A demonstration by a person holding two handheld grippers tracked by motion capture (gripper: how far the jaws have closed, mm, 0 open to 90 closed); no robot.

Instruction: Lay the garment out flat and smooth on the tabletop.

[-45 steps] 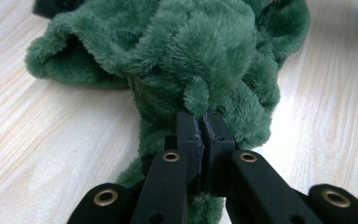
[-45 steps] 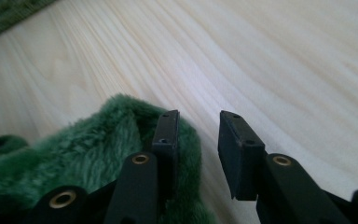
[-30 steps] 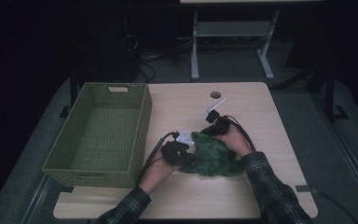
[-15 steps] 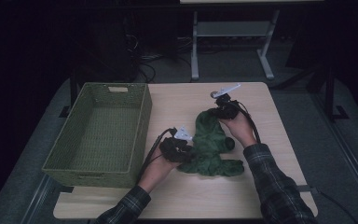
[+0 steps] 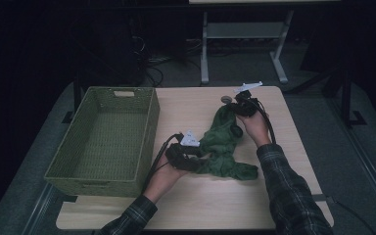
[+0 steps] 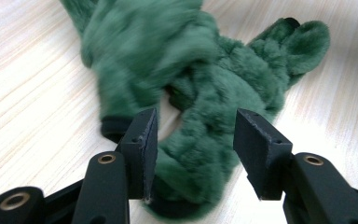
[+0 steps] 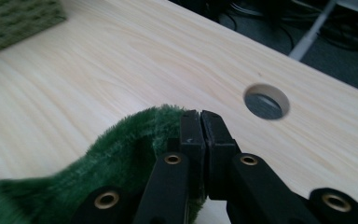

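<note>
On the table, in the high view, the green fleece garment point(image 5: 223, 144) stretches between the 2 claws: the right gripper point(image 5: 239, 104) holds its far end, the left gripper point(image 5: 196, 155) sits at its near end, and the woven basket point(image 5: 105, 139) stands empty left of both. In the left gripper view, the left gripper point(image 6: 193, 140) is spread, fleece lying between its jaws. In the right gripper view, the right gripper point(image 7: 200, 123) is pressed together, pinching a fleece edge just short of the table's round hole point(image 7: 266, 100). This looks like spreading the garment out; next, the left claw must close on it.
</note>
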